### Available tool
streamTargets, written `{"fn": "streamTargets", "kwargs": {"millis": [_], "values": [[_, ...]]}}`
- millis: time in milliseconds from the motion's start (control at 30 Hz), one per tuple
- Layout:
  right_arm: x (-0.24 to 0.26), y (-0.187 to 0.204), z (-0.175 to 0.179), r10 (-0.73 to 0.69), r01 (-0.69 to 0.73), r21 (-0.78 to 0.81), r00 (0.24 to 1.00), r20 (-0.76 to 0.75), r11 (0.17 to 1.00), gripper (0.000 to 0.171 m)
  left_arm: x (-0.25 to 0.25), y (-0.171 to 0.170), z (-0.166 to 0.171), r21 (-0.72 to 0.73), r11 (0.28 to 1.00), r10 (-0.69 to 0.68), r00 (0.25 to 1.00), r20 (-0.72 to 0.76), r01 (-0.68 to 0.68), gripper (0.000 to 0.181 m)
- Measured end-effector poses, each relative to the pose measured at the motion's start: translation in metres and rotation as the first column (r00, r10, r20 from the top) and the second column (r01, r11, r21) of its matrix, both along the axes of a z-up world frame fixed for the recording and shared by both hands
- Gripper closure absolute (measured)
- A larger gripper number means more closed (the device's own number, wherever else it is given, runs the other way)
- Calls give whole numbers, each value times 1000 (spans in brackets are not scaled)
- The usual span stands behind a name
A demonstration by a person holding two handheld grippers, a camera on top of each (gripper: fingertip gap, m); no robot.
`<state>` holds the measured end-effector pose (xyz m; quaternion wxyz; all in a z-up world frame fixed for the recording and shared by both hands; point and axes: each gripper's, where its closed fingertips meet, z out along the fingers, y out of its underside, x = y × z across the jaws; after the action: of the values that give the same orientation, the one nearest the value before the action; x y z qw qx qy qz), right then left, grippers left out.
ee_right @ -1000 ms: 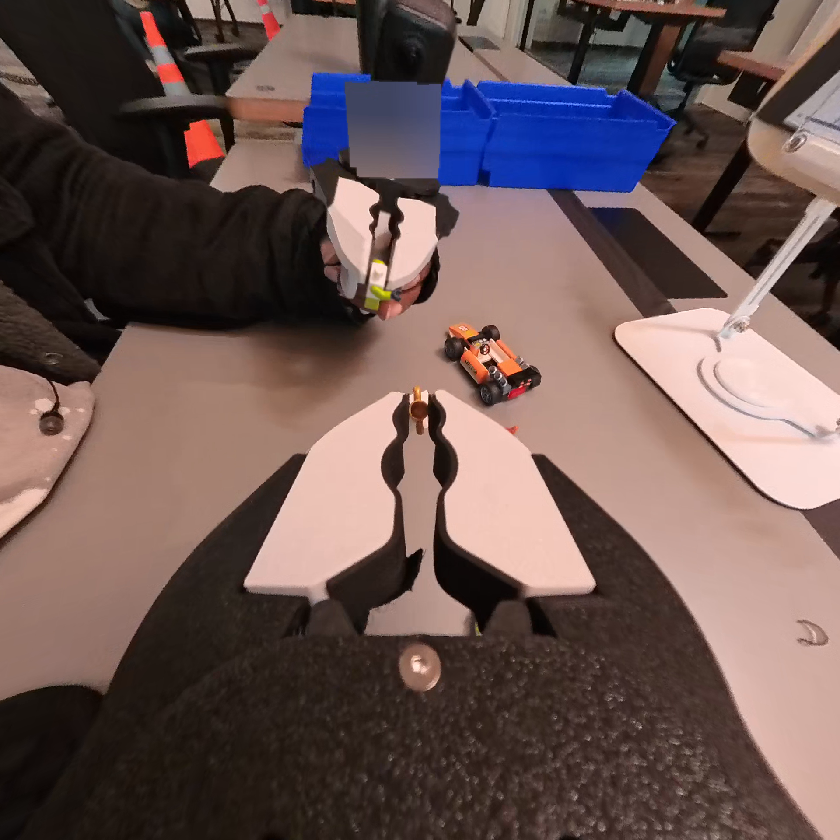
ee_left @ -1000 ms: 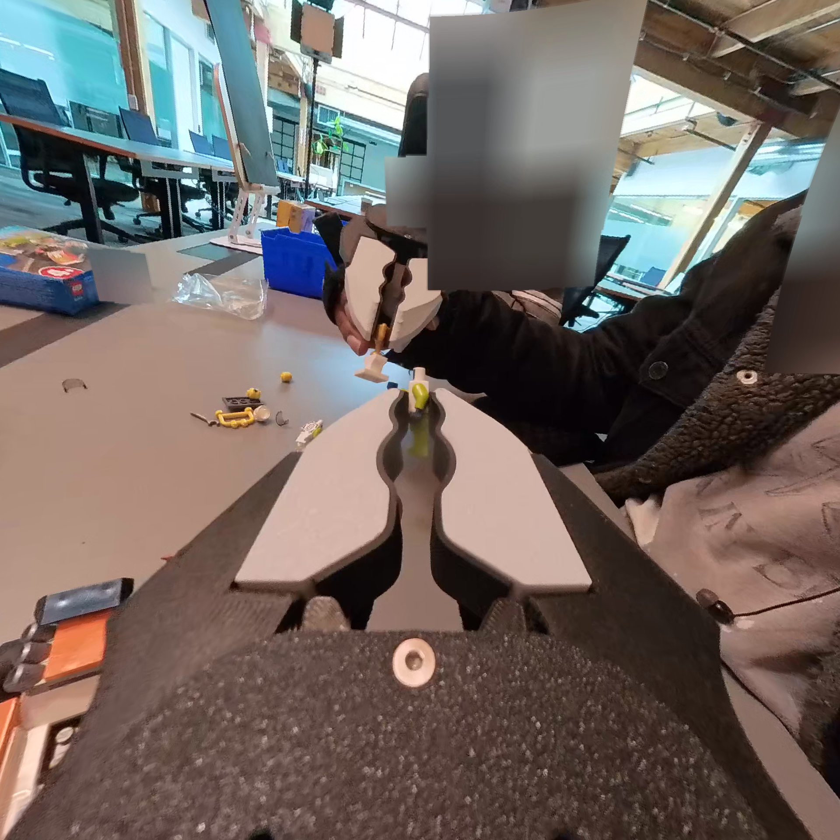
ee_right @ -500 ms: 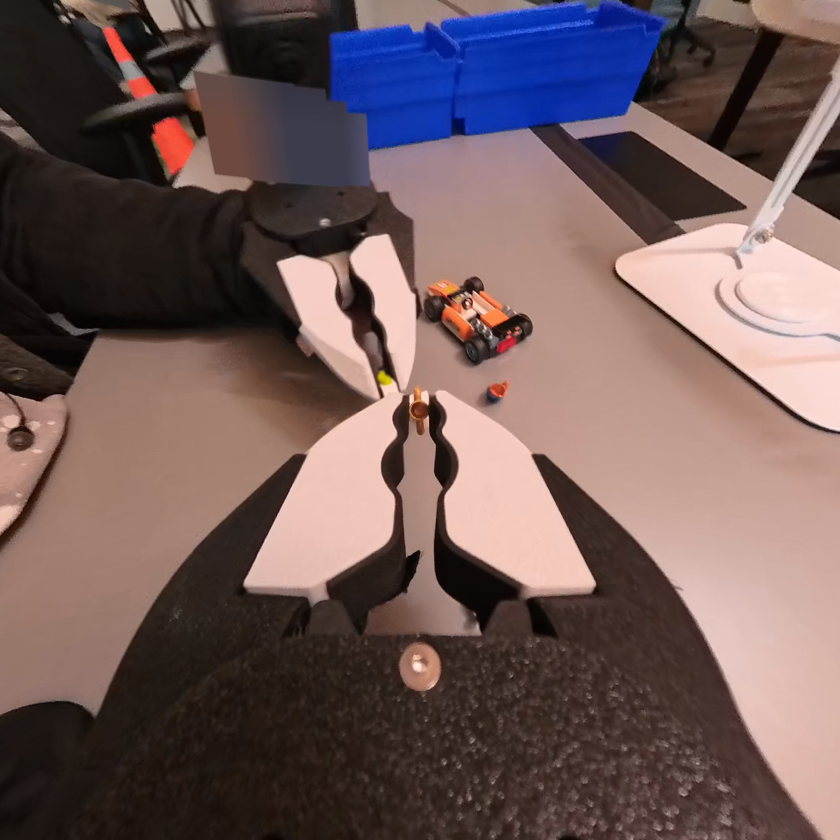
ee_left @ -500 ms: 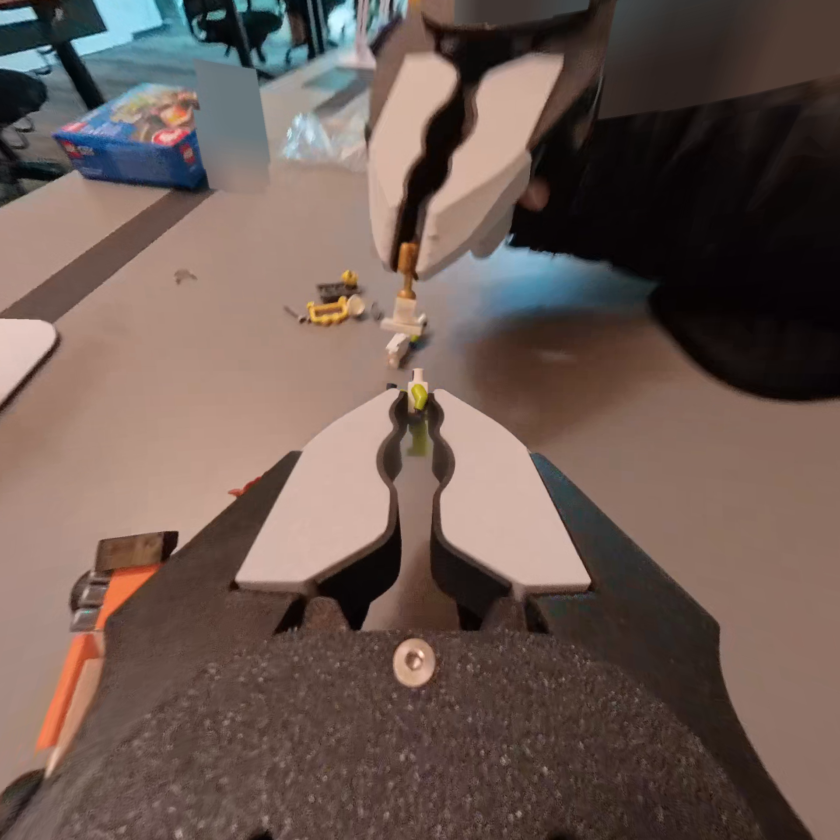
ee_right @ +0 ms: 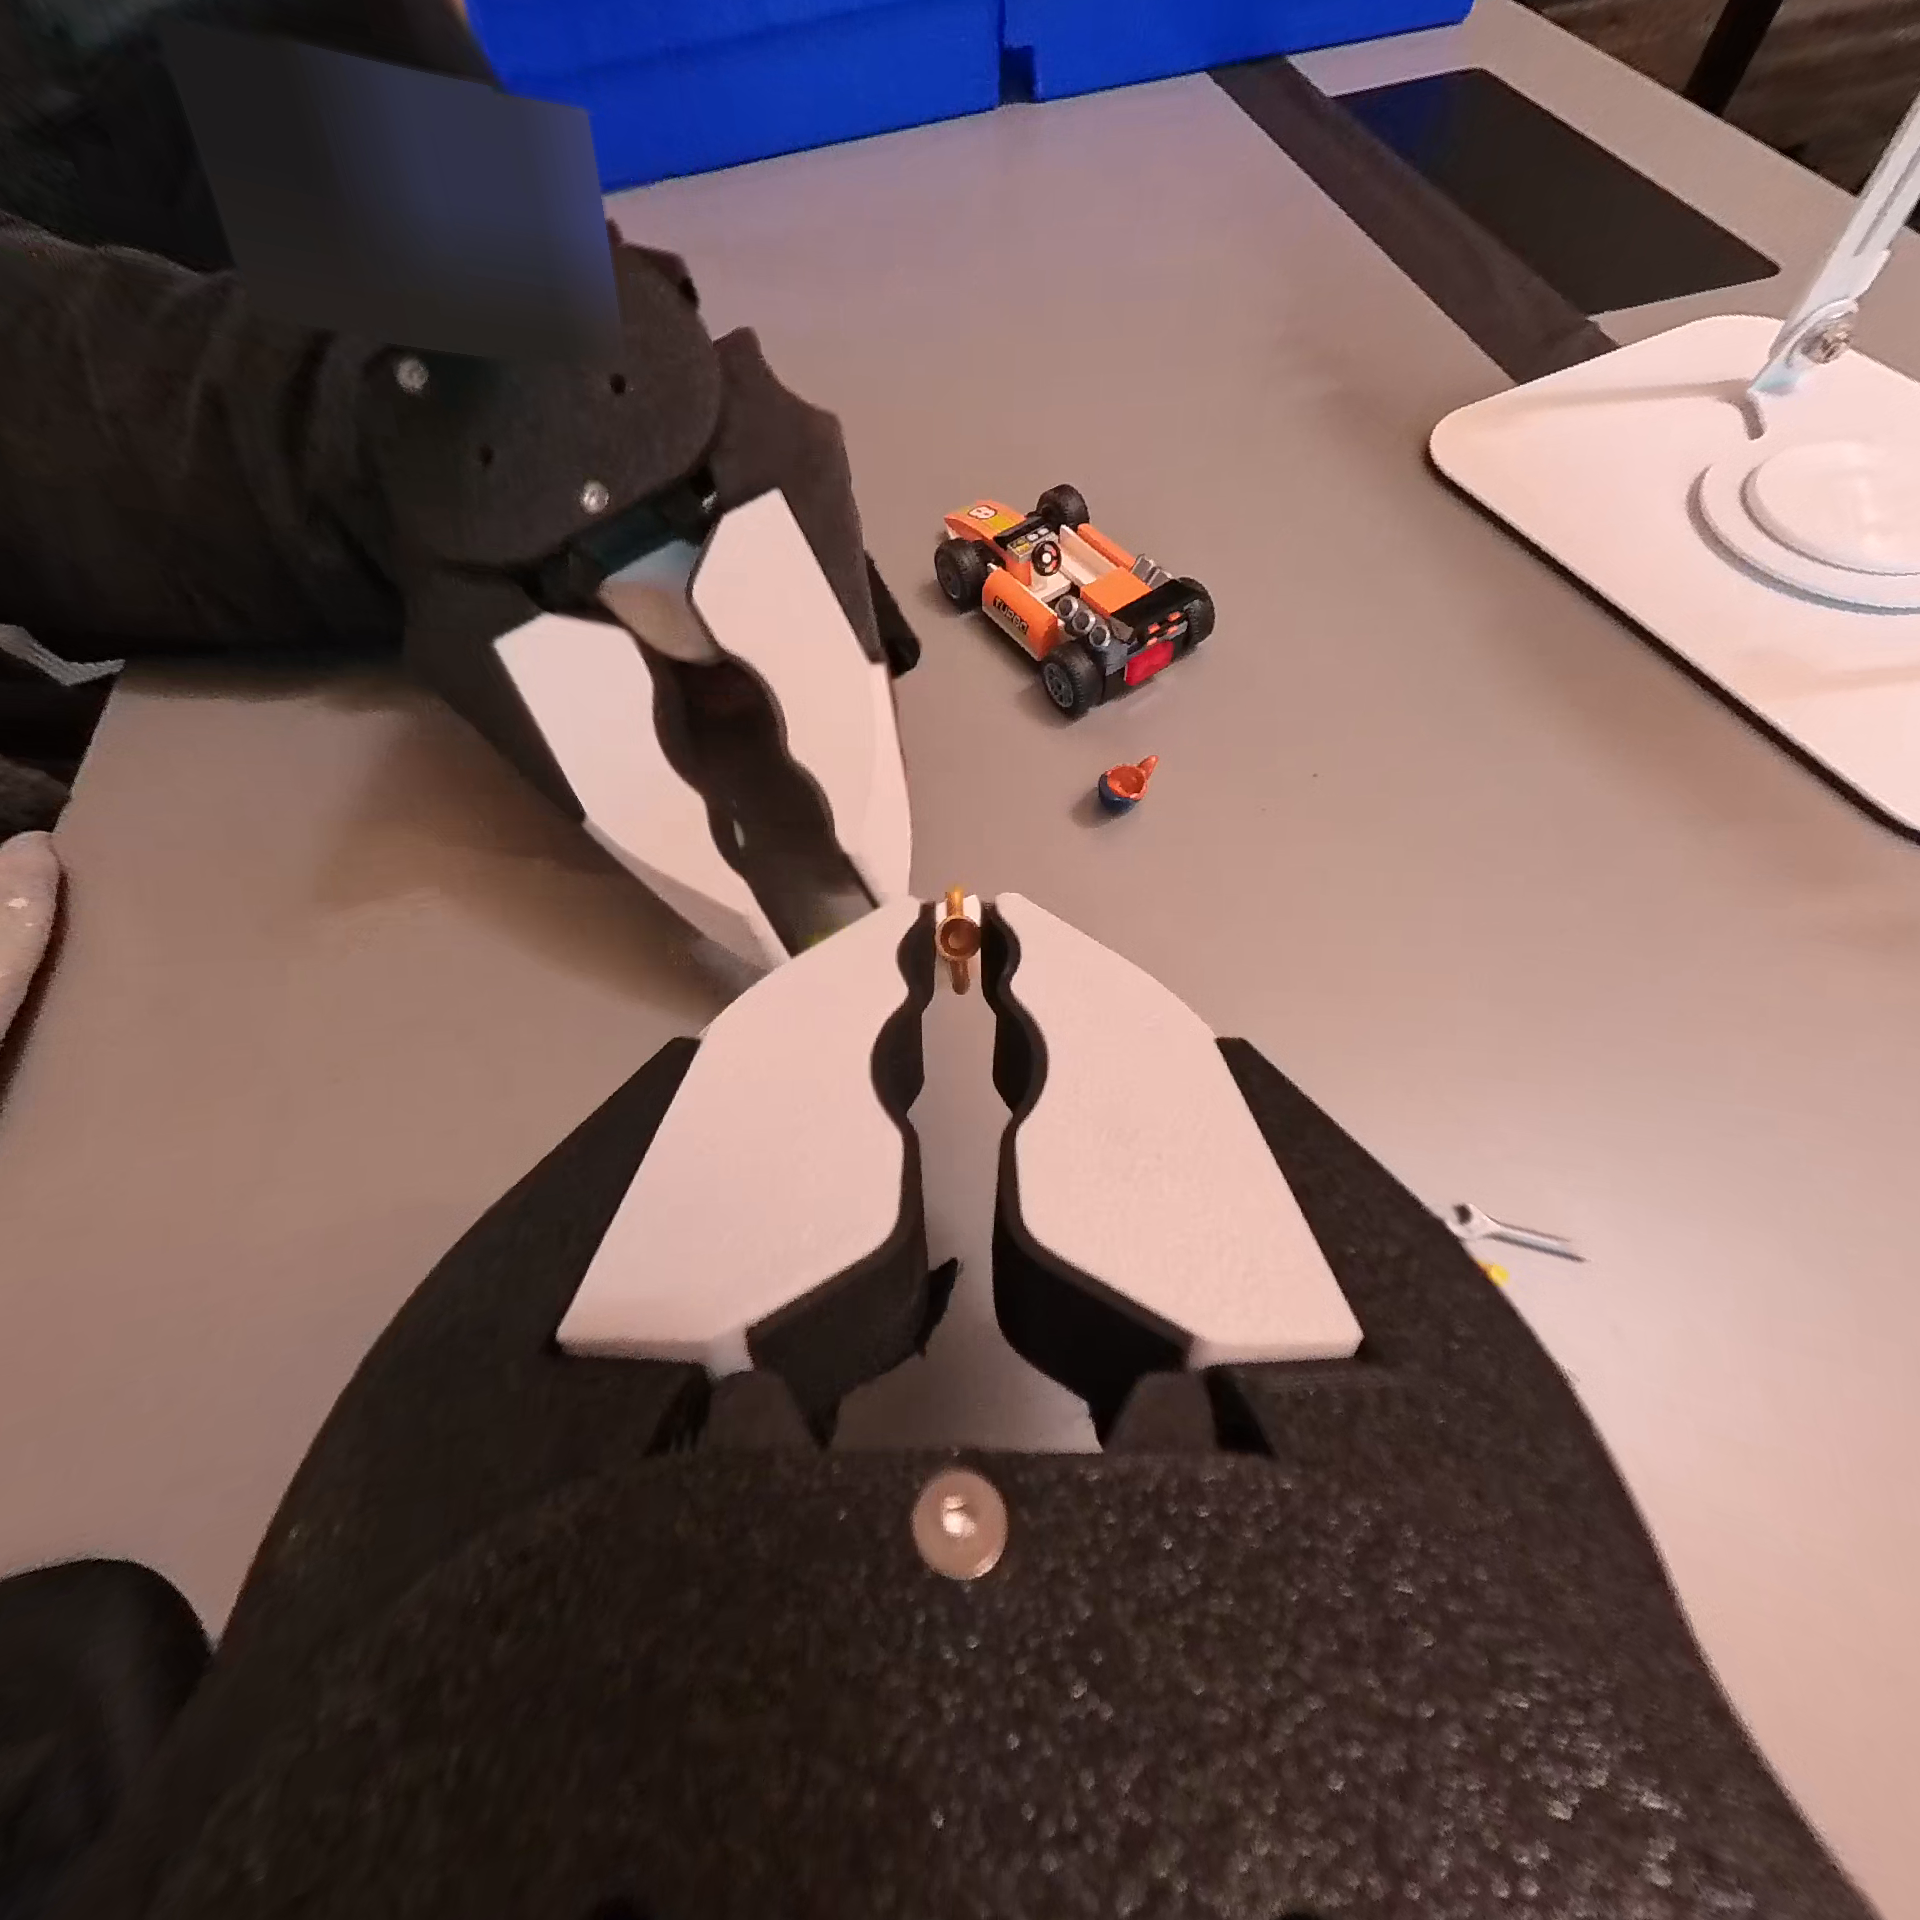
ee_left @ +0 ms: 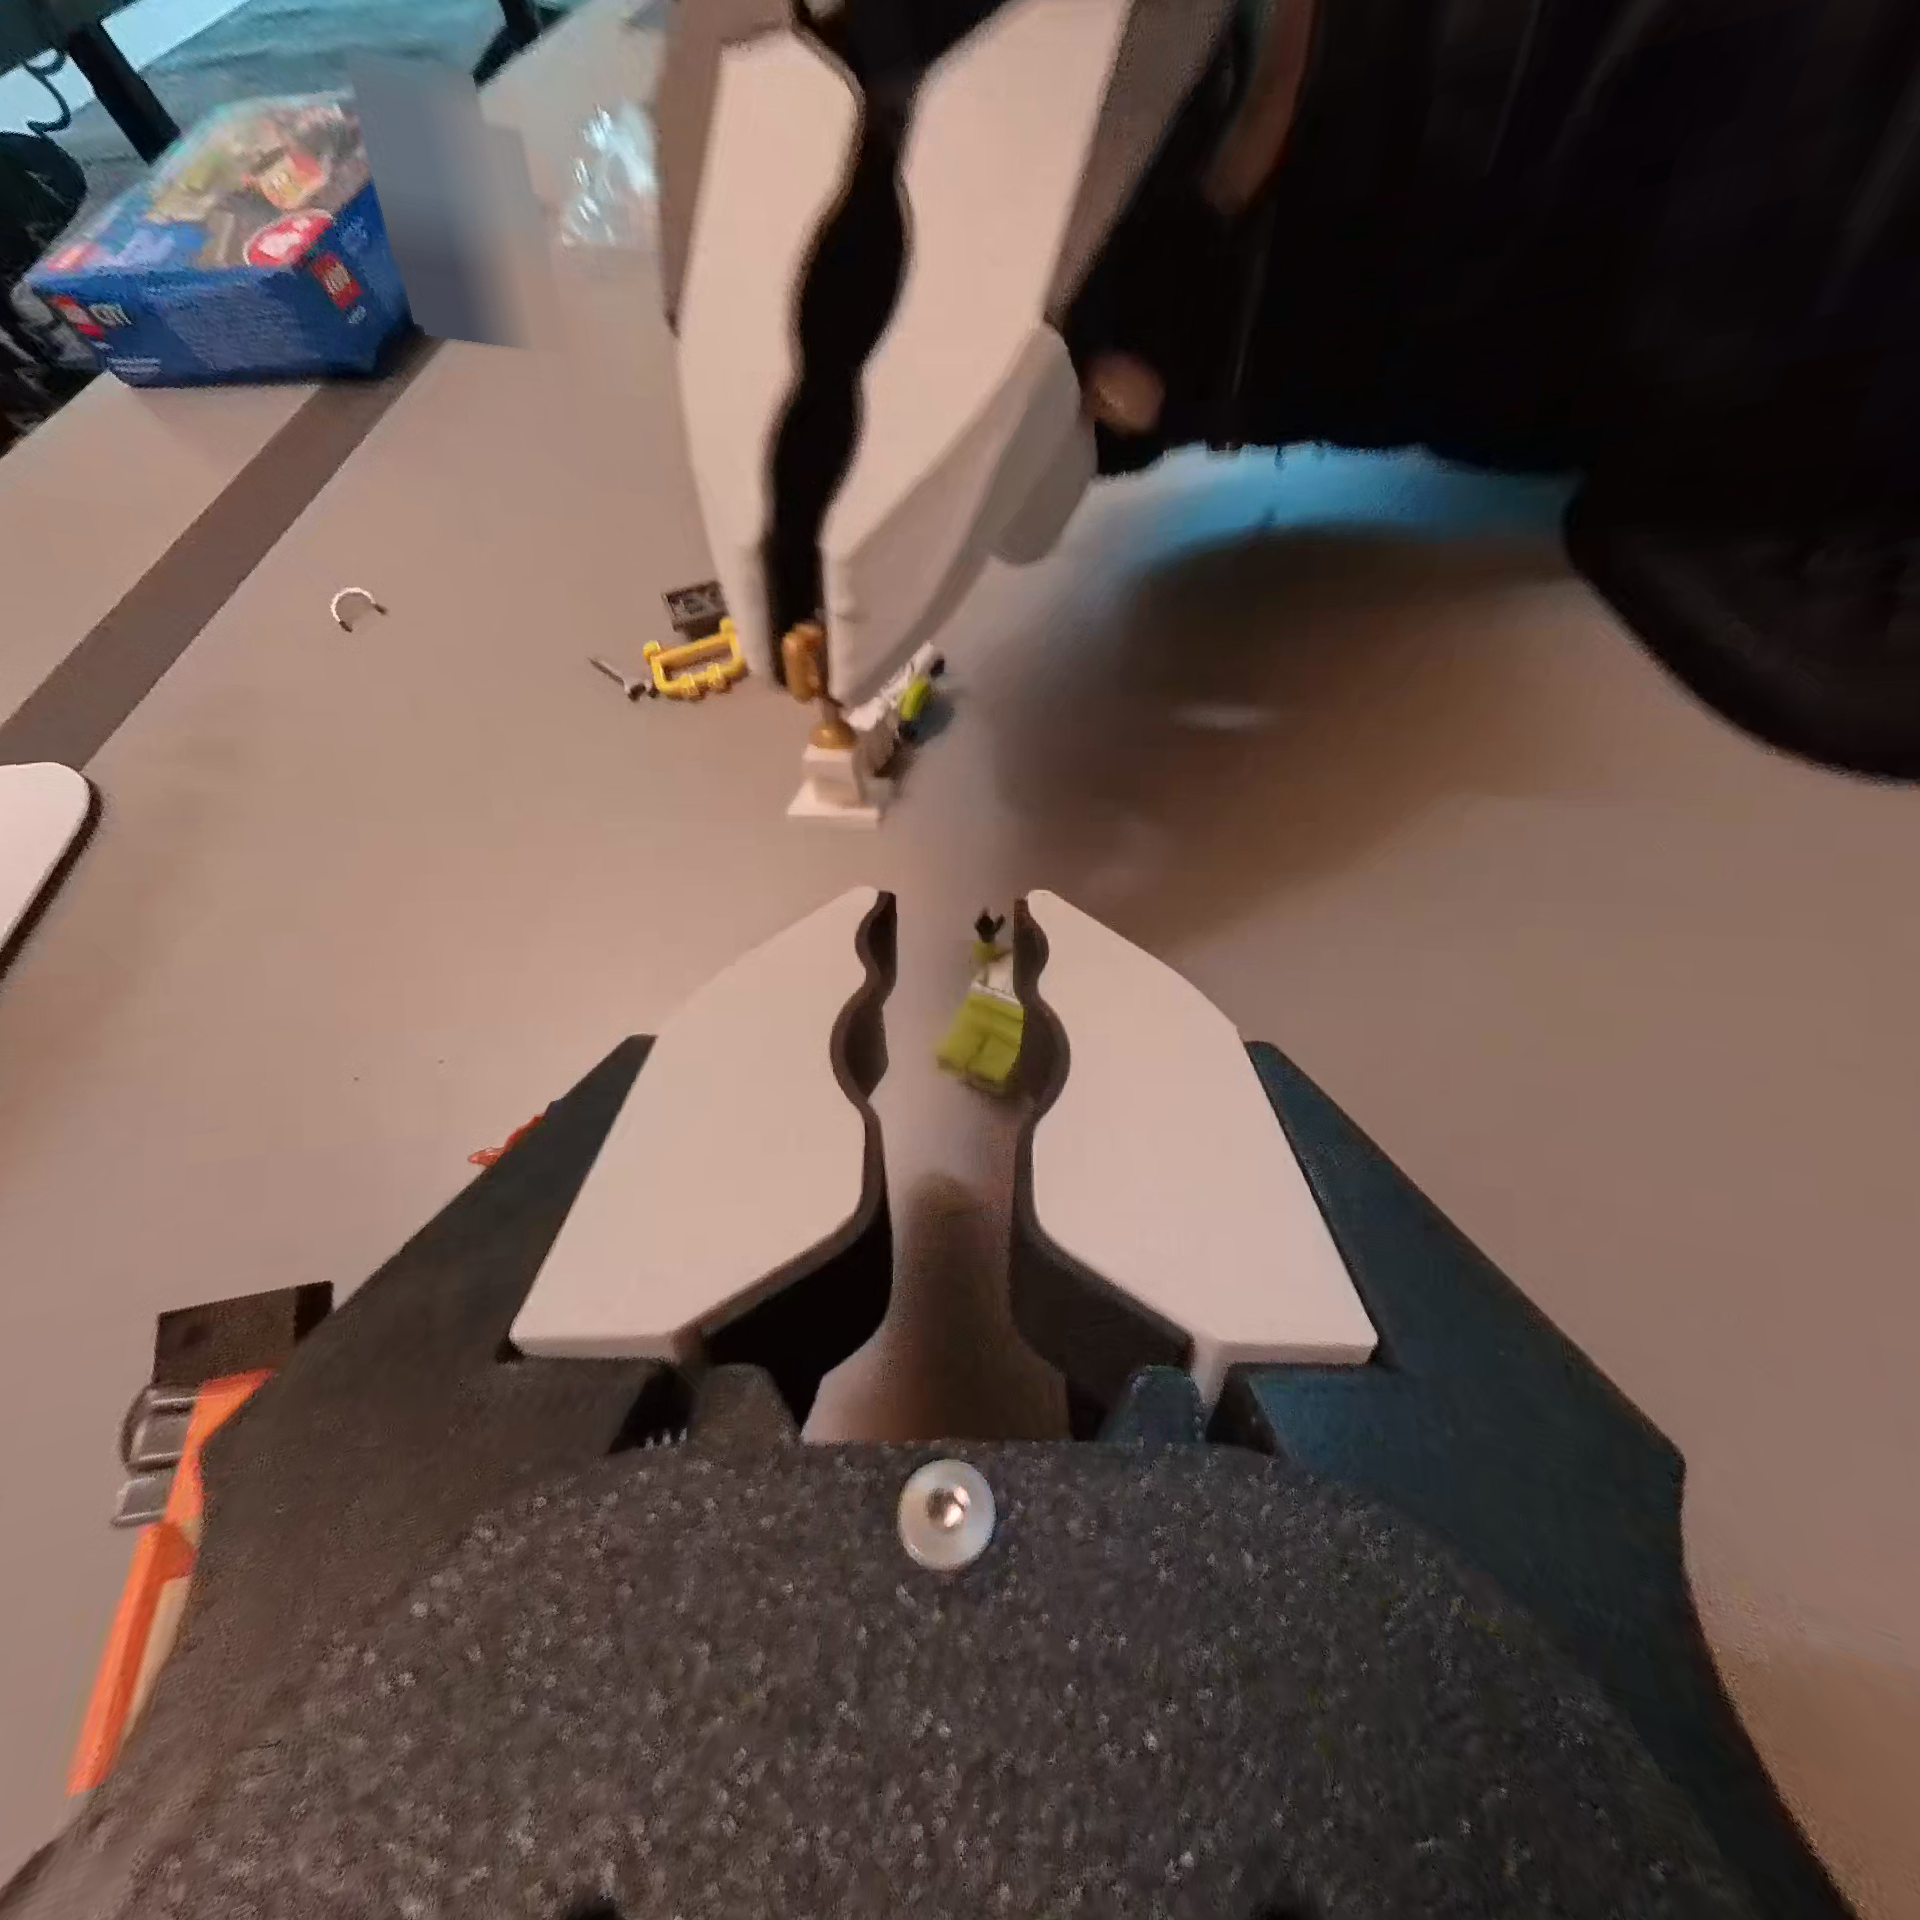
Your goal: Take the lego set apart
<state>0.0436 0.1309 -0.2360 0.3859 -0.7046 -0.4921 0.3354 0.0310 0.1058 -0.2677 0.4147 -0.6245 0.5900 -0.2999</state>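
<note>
My left gripper [ee_left: 956,914] is open, low over the grey table [ee_left: 416,935]. A headless minifigure [ee_left: 982,1029] with lime legs and a white torso lies loose between its fingers, close to the right finger [ee_left: 1122,1091]; the left pad is clear of it. My right gripper [ee_right: 958,914] is shut on a small gold trophy [ee_right: 956,935]. In the left wrist view the right gripper [ee_left: 800,665] points down with the trophy [ee_left: 805,670] at its tips, and a white base [ee_left: 836,790] sits under the trophy. The left gripper also shows in the right wrist view [ee_right: 836,909], with its jaws apart.
An orange toy car [ee_right: 1075,597] and a small blue and orange piece [ee_right: 1127,781] lie ahead. A white lamp base [ee_right: 1714,540] is on the right, with blue bins [ee_right: 831,83] behind. A yellow piece [ee_left: 696,670], small loose parts and a boxed set [ee_left: 218,281] lie to the left. The tips of one gripper are about 5 cm away from the tips of the other.
My left gripper opened and let go of the minifigure, which now lies between its fingers. Both grippers came down close to the table. The right gripper kept its hold on the trophy.
</note>
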Motion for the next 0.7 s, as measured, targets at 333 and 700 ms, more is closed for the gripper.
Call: {"fn": "streamTargets", "kwargs": {"millis": [333,700], "values": [[-24,-20,9,114,-124,-73,986,-123,990,163,1,0,22,-36,999,5,990,138,-1,170],[33,11,65,-60,79,45,942,-331,996,164,-15,8,28,-100,995,24,991,132,-11,173]]}}
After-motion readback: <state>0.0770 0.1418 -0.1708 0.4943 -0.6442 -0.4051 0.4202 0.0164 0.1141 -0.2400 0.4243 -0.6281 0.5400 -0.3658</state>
